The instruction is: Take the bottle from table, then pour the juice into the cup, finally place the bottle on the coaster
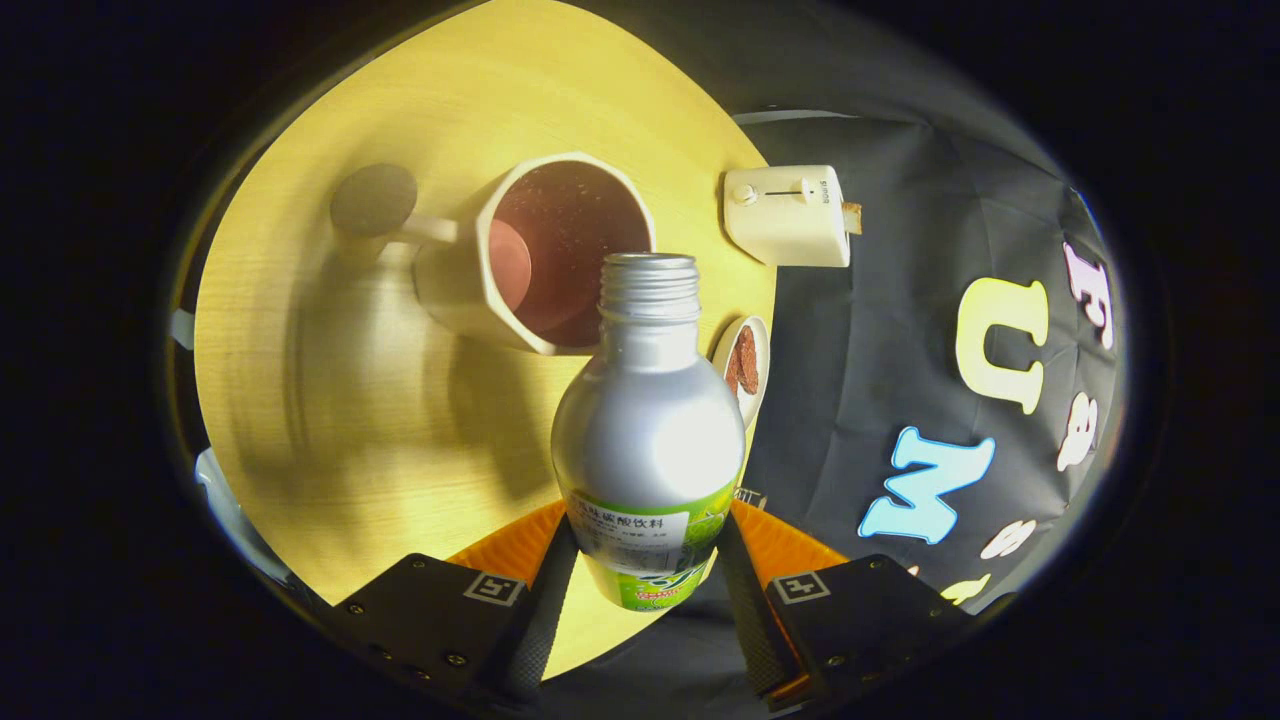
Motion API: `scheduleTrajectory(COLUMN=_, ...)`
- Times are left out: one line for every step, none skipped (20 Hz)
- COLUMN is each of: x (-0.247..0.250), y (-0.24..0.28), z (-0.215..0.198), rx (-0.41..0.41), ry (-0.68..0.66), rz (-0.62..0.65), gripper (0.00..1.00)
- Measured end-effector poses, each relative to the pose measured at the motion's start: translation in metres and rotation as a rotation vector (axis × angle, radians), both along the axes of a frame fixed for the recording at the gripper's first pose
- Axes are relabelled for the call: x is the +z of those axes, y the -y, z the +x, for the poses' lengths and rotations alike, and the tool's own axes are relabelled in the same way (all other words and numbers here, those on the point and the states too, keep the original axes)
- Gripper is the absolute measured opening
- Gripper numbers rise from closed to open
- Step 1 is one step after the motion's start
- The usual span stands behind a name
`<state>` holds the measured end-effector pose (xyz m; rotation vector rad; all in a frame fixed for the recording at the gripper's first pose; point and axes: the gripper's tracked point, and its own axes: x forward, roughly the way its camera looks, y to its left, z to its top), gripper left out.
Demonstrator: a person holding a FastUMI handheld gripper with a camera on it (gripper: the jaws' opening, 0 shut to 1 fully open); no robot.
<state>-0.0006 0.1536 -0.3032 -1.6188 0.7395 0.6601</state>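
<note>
On the round wooden counter (330, 400) stand a white faceted cup (545, 255) with a reddish inside and its handle turned away from the booth wall, a dark round coaster (373, 198) just beyond that handle, a white toaster (790, 215) at the counter's edge, and a small white dish (743, 365) holding something brown. The dish sits just beside the bottle's shoulder. The tool (645, 575) is clamped on the silver bottle (648, 440), both fingers pressing its labelled lower body. The bottle's long axis runs straight ahead along the fingers, its open threaded neck pointing at the cup and overlapping the cup's near rim. Nothing stands between neck and cup.
</note>
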Motion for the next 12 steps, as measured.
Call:
scheduleTrajectory(x=0.0, y=0.002, z=0.002, rx=0.006, ry=-0.002, rz=-0.015, gripper=0.75)
scheduleTrajectory(x=0.001, y=0.005, z=0.004, rx=0.01, ry=-0.004, rz=-0.029, gripper=0.75)
scheduleTrajectory(x=0.003, y=0.007, z=0.005, rx=0.013, ry=-0.002, rz=-0.042, gripper=0.75)
scheduleTrajectory(x=0.006, y=0.009, z=0.006, rx=0.017, ry=-0.001, rz=-0.055, gripper=0.75)
scheduleTrajectory(x=0.006, y=0.01, z=0.007, rx=0.019, ry=-0.002, rz=-0.068, gripper=0.75)
scheduleTrajectory(x=0.007, y=0.01, z=0.007, rx=0.022, ry=-0.004, rz=-0.077, gripper=0.75)
scheduleTrajectory(x=0.006, y=0.01, z=0.006, rx=0.028, ry=-0.007, rz=-0.087, gripper=0.75)
scheduleTrajectory(x=0.008, y=0.008, z=0.007, rx=0.038, ry=-0.008, rz=-0.099, gripper=0.75)
scheduleTrajectory(x=0.007, y=0.008, z=0.008, rx=0.048, ry=-0.005, rz=-0.114, gripper=0.75)
scheduleTrajectory(x=0.009, y=0.007, z=0.01, rx=0.056, ry=-0.001, rz=-0.13, gripper=0.75)
scheduleTrajectory(x=0.009, y=0.008, z=0.011, rx=0.062, ry=0.001, rz=-0.145, gripper=0.75)
scheduleTrajectory(x=0.01, y=0.009, z=0.012, rx=0.068, ry=0.002, rz=-0.159, gripper=0.75)
